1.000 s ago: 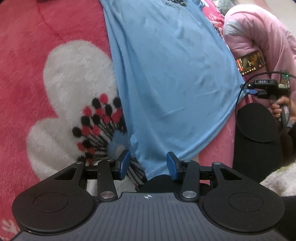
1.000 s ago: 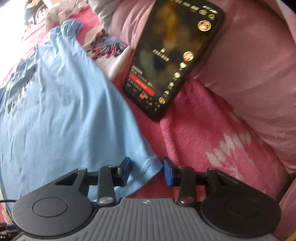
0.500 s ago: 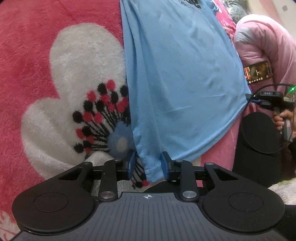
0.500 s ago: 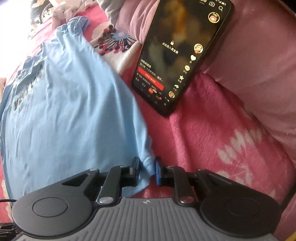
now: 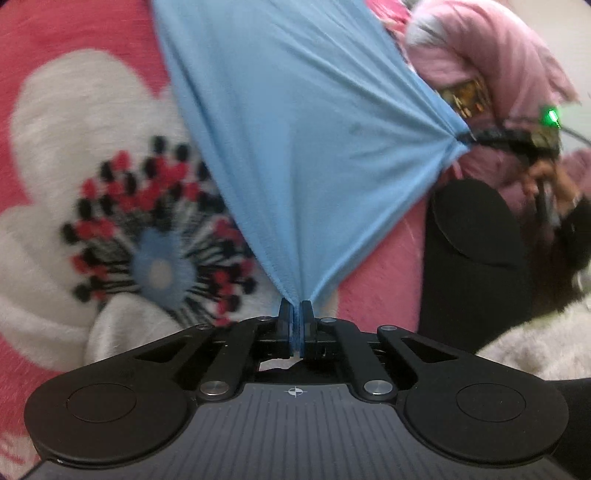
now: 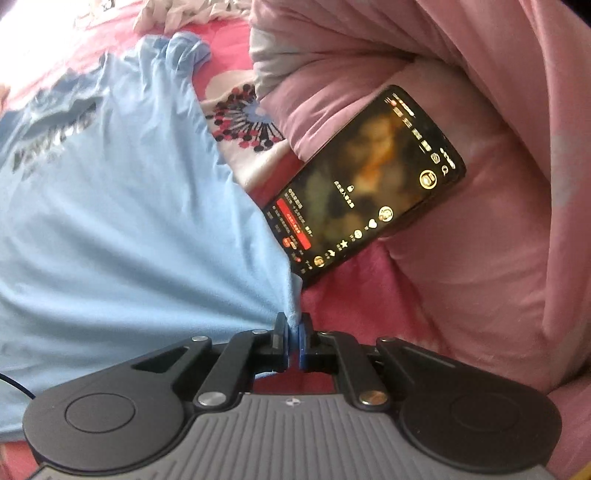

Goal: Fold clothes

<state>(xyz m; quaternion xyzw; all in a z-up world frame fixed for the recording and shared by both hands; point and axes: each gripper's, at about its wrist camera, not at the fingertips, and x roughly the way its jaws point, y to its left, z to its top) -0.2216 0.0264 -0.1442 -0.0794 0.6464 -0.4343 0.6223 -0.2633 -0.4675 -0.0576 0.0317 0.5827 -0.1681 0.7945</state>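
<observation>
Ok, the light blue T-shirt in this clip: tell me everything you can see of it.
The light blue T-shirt is thin, soft knit with a dark, blurred print on the chest and short sleeves at the far end. It lies spread on the pink flowered blanket. Its two hem corners are pinched, one by the left gripper, one by the right gripper, so the hem is drawn taut into creases. Its edge lies close beside the phone.

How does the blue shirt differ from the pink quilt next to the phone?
The blue shirt is thin and smooth with a dark print; the pink quilt is puffy, plain and deeply creased. The shirt is pinched at its hem by the left tool and the right tool; the quilt is untouched. Both rest on the red blanket.
</observation>
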